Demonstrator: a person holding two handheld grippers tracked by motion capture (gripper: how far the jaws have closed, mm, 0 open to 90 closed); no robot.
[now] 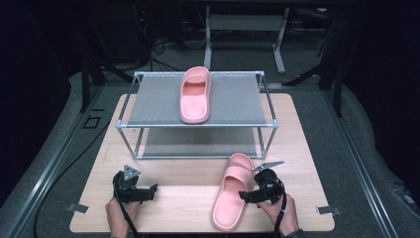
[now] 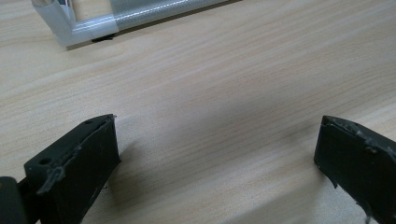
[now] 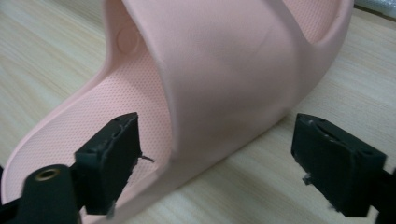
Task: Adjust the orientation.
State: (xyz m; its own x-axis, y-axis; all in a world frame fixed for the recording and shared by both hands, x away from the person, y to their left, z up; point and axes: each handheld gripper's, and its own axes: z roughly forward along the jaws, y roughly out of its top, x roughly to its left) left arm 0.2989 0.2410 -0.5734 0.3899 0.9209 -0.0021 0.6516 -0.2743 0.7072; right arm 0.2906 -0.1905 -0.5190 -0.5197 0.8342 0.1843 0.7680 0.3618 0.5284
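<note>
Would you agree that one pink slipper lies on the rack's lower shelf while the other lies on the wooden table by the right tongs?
Not quite: the first pink slipper lies on the top shelf of the rack, as the high view shows. The other slipper does lie on the wooden table by the right tongs.

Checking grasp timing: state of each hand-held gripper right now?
Left hand-held gripper: open, nothing between its jaws, over bare table.
Right hand-held gripper: open, jaws straddling the slipper side wall, pads not pressing yet.
</note>
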